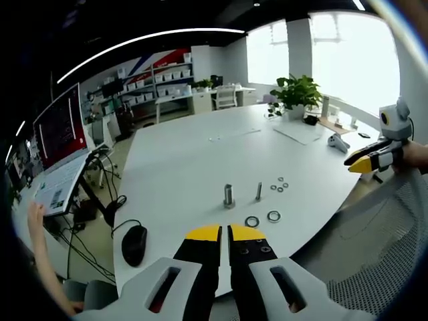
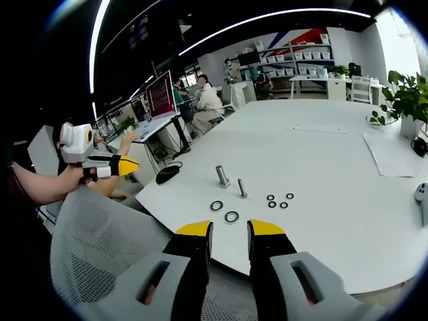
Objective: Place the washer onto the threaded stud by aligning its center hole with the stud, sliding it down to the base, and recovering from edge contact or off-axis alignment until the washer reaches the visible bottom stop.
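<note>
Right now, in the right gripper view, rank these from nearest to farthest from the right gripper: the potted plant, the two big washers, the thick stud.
1. The two big washers, just beyond the right gripper, side by side.
2. The thick stud, upright behind them, slightly left.
3. The potted plant, far right table edge.

Table (image 2: pixel 321 154) wide, mostly bare around parts; open approach from near edge. Two upright studs: thick stud (image 2: pixel 222 176) and thin stud (image 2: pixel 241 188) stand close together, narrow gap between. Two large washers (image 2: pixel 224 211) lie flat just in front of studs, four small washers (image 2: pixel 279 200) beside thin stud. Mesh chair back (image 2: pixel 107 247) stands between hand-held grippers and table edge. Mouse (image 1: pixel 134 243) near left corner, well apart from studs. Plant (image 1: pixel 296 93), papers far side.
</note>
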The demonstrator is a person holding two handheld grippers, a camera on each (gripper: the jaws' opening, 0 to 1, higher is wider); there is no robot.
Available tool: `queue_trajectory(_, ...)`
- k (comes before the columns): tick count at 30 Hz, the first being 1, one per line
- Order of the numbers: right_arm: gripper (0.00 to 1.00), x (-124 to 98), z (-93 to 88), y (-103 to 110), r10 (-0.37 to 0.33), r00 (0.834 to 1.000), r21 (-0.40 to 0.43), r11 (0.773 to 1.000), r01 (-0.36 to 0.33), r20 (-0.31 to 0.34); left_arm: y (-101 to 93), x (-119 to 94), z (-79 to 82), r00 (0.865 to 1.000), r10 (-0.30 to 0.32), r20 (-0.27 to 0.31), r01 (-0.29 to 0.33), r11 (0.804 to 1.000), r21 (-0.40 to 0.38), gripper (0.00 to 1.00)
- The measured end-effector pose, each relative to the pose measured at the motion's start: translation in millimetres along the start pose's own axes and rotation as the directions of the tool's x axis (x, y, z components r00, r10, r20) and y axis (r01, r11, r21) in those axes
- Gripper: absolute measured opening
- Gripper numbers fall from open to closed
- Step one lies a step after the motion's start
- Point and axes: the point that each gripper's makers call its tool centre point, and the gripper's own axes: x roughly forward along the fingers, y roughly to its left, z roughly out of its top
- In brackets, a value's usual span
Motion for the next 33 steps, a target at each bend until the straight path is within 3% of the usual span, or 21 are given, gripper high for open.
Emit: queue_trajectory(33,0.24,-1.0,2.3,-2.5,-0.008,1.000,0.009,1.000,0.008,0.006,-1.3,3.8,-9.1,0.999,-0.002,-0.052,0.002,1.000,0.000,0.02)
